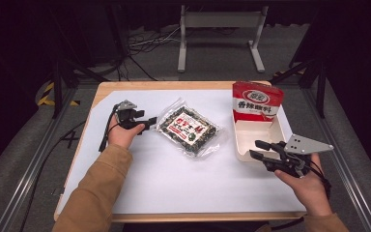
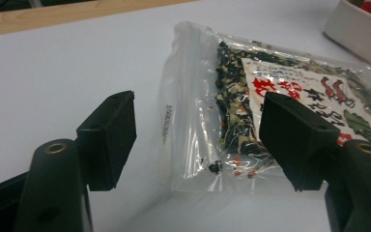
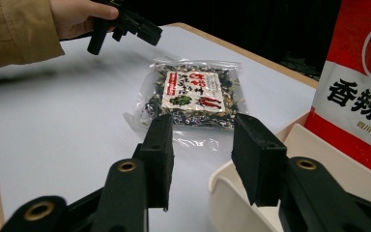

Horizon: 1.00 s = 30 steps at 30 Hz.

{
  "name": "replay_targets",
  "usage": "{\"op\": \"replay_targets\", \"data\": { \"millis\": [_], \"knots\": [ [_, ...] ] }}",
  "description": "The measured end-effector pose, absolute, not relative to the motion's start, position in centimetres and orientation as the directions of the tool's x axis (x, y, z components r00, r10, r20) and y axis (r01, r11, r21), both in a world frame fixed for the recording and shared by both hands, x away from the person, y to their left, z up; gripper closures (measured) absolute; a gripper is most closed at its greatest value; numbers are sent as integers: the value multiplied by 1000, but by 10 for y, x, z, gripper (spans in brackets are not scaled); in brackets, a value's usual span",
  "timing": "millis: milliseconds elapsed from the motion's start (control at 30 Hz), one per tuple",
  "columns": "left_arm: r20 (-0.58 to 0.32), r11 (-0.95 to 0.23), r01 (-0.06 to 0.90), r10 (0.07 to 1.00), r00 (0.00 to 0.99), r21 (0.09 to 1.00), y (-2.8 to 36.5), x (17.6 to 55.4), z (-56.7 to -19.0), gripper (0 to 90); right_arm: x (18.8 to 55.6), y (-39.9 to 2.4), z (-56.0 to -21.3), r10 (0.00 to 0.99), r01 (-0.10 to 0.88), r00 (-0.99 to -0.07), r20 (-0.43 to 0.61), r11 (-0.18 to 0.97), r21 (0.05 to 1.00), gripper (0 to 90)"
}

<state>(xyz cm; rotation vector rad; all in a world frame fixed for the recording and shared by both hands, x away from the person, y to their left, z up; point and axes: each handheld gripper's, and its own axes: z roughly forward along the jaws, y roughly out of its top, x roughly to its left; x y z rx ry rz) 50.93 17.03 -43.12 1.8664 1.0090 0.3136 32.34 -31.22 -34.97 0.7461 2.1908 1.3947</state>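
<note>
A clear bag of dark dried mix point(image 1: 188, 128) with a white and red label lies flat in the middle of the white table sheet. My left gripper point(image 1: 149, 123) hovers low at the bag's left edge with its jaws apart. In the left gripper view the left gripper point(image 2: 198, 140) stands open and the bag's sealed end point(image 2: 188, 121) lies just beyond the pads, untouched. My right gripper point(image 1: 258, 149) is open at the front left corner of a white tray point(image 1: 241, 145), nothing between its pads. In the right gripper view the right gripper point(image 3: 200, 159) faces the bag point(image 3: 193, 92), with the left gripper point(image 3: 145, 31) beyond.
A red and white packet point(image 1: 257, 101) stands upright at the far end of the white tray, also large at the right as the packet point(image 3: 362, 87) beside the tray rim point(image 3: 227, 193). The tray's corner point(image 2: 357, 29) shows past the bag. Wooden table edges frame the sheet.
</note>
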Motion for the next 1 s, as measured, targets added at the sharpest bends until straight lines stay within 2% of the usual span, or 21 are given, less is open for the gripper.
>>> {"op": "replay_targets", "data": {
  "millis": [100, 233, 500, 700, 1000],
  "knots": [
    [-217, -178, 530, 771, 598, 829, 171, 514, -437, 305, 322, -311, -351, 643, 210, -763, -69, 347, 914, 607],
    [-216, -190, 538, 769, 601, 821, 172, 518, -443, 391, 321, -311, -353, 639, 210, -767, -65, 345, 915, 606],
    [-271, -151, 587, 778, 567, 795, 173, 523, -451, 526, 321, -308, -355, 623, 204, -779, -70, 358, 911, 598],
    [-273, -156, 612, 790, 548, 776, 173, 524, -454, 528, 320, -308, -356, 623, 205, -779, -69, 358, 911, 593],
    [-291, -175, 655, 791, 538, 735, 171, 524, -456, 579, 321, -306, -357, 616, 197, -784, -79, 368, 909, 581]
  ]
}}
